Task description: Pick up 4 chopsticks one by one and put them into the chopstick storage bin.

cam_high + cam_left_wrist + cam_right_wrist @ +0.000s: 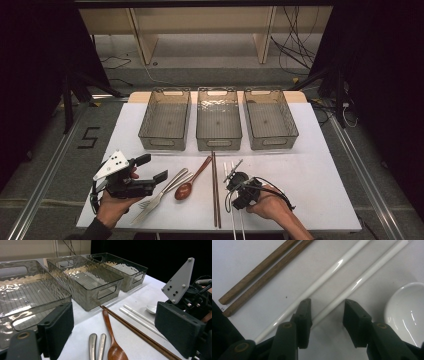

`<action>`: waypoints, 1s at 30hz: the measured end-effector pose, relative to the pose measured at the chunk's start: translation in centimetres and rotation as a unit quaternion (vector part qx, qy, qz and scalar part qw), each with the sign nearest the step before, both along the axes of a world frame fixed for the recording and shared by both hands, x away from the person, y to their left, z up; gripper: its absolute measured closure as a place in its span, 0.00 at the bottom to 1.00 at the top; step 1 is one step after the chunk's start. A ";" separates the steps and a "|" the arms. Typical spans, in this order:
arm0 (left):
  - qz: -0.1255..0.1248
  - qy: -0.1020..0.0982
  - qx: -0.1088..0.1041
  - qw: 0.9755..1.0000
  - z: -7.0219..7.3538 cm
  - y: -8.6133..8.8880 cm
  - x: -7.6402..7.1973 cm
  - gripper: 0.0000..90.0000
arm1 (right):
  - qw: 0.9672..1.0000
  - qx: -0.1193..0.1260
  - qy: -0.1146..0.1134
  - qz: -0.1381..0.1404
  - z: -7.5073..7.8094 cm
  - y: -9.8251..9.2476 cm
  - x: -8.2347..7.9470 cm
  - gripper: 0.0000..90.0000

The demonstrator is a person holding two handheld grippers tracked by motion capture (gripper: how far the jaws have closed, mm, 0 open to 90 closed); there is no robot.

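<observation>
Two white chopsticks lie near the bench's front edge, right of the wooden chopsticks. The right tongs straddle one white stick, pads not yet pressing it (a white spoon lies just beside). The left tongs hover open, empty, near the front-left corner.

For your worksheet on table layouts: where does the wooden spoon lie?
In the high view the wooden spoon lies at the table's near middle, between the metal fork on its left and the brown chopsticks.

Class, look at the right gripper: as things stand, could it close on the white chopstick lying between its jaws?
Probably yes. The right gripper stands over one white chopstick, jaws straddling it with nothing between. The second white chopstick lies just outside one jaw and might get nudged.
</observation>
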State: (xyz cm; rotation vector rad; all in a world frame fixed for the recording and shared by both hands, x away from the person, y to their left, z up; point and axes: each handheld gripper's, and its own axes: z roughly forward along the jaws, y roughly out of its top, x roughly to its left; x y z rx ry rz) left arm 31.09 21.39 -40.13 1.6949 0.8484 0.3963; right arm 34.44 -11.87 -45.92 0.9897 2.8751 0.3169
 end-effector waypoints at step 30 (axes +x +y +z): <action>-0.001 -0.001 0.001 1.000 0.1 0.1 0.0 0.17 | 0.998 0.011 0.017 -0.060 0.2 -1.3 1.3 0.95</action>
